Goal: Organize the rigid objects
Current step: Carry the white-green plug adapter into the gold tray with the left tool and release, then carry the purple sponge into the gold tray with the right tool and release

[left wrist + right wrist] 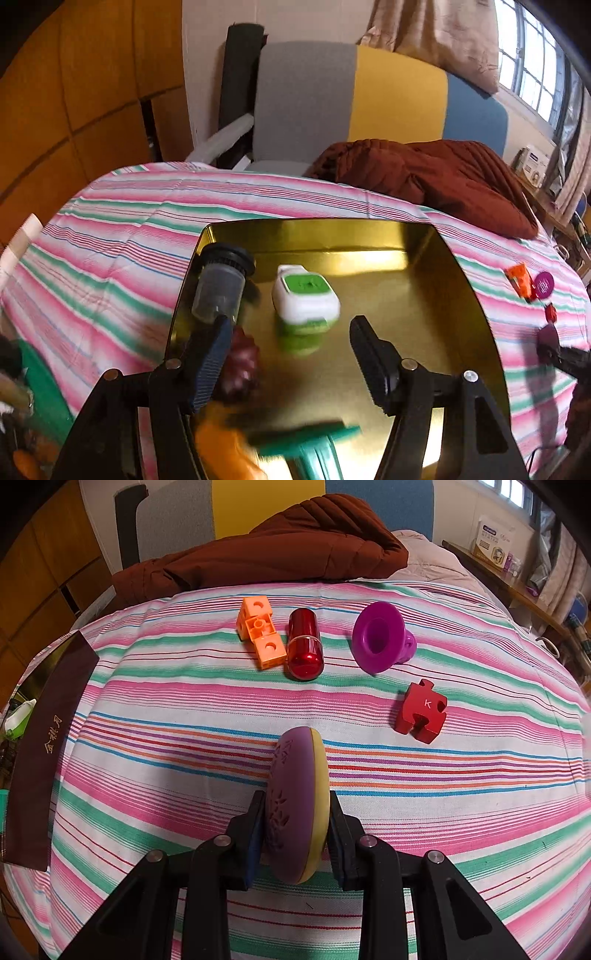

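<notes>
Purple-and-yellow disc (pixel 299 805) sat on edge between the pads of the right gripper (pixel 295 830), pinched across its flat faces, above the striped bedspread (pixel 147 738). Risky hold, that: a rounded puck could have pivoted or squirted out if the squeeze eased. Left gripper (pixel 291 354) hung wide and empty over the gold tin tray (pixel 461 295), close to the green-topped white case (pixel 306 299) and black-capped bottle (pixel 221 284), easily nudged. Farther off lay orange blocks (pixel 260 631), red capsule (pixel 303 648), purple funnel (pixel 380 640), red puzzle piece (pixel 421 710). Soft bed; brown jacket (pixel 277 546), wooden wardrobe (pixel 74 92), window (pixel 532 62) beyond.
</notes>
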### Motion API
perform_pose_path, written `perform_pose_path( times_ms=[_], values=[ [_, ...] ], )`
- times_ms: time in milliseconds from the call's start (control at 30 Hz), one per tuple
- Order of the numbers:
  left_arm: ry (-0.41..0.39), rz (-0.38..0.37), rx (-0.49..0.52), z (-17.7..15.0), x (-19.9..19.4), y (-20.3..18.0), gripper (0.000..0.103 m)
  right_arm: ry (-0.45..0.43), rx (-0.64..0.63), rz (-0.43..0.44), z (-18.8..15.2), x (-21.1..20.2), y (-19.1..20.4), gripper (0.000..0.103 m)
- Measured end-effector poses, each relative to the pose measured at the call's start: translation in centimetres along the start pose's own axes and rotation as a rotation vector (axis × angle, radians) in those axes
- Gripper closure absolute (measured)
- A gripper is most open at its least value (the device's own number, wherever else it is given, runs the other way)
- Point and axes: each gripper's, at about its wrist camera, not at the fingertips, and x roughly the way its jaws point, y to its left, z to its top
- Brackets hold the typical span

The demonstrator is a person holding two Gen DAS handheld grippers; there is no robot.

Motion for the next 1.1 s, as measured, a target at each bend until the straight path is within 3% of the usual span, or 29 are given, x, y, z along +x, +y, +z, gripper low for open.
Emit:
perform_pose_path(
  times_ms=[67, 367, 733, 1100],
  values=[
    [-0.017, 0.025, 0.017, -1.0, -1.5, -0.8, 0.036, -0.001, -0.002, -0.002, 0.0, 0.0, 0.0, 0.073],
    [-0.074, -0.020, 0.050, -4.4, -6.2, -3.7, 0.036, -0.004, -0.017, -0.014, -0.1, -0.1, 0.2, 0.073],
    [-0.061, -0.037, 0.105, -6.5, -7.2, -5.5, 0.036, -0.007, -0.020, -0.022, -0.2, -0.3, 0.5, 0.073],
    [-0.062, -0.041, 0.095, -7.3, -7.9, -4.4, 0.036, 0.010, -0.014, -0.007, -0.7, -0.6, 1.7, 0.073]
  ],
)
